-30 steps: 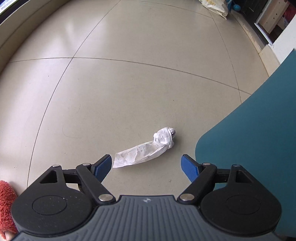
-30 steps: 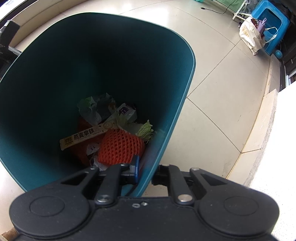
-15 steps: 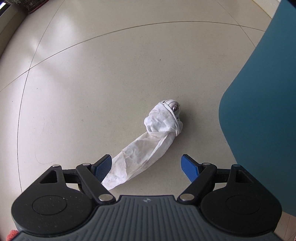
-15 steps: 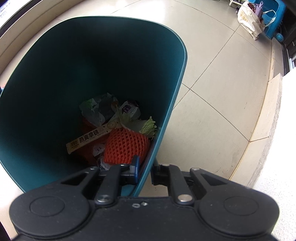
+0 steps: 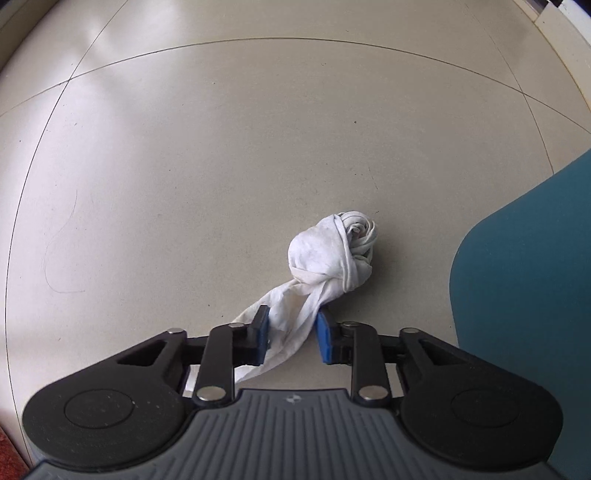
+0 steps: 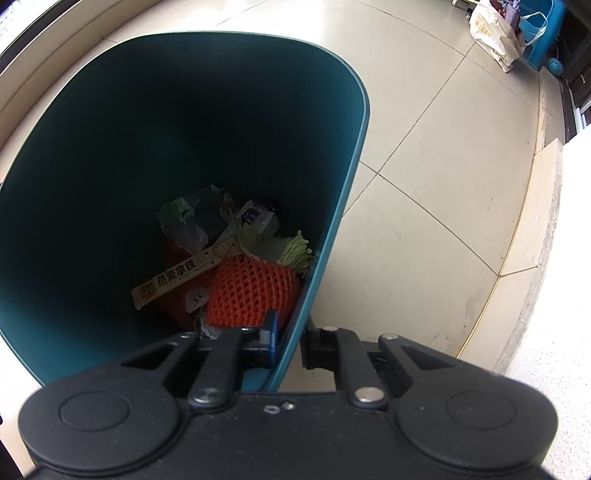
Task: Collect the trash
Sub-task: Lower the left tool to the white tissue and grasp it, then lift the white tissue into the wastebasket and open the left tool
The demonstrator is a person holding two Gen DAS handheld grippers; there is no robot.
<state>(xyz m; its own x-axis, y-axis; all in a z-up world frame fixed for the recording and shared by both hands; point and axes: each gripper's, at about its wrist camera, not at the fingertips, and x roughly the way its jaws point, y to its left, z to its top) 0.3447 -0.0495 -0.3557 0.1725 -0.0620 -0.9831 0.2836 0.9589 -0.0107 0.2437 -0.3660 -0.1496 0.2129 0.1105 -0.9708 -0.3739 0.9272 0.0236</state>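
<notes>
A white wad of tissue (image 5: 325, 254), knotted at its far end, lies on the beige tile floor with its long tail running toward me. My left gripper (image 5: 293, 332) points down over that tail; its jaws are closing and the blue pads (image 5: 261, 332) press the tail from both sides. The teal trash bin (image 5: 524, 295) stands just right of the wad. In the right wrist view my right gripper (image 6: 290, 341) is shut on the bin's rim (image 6: 325, 236), one finger inside, one outside. Inside the bin lie an orange foam net (image 6: 251, 291), a wrapper strip (image 6: 173, 277) and other crumpled wrappers.
A raised stone ledge (image 6: 532, 221) runs along the floor right of the bin. A white bag (image 6: 495, 33) and a blue stool (image 6: 543, 37) stand at the far right. A red fuzzy thing (image 5: 9, 458) shows at the lower left corner.
My left gripper came down over the white wad's tail and its jaws went from wide open to closed around it. The right gripper kept its hold on the bin rim.
</notes>
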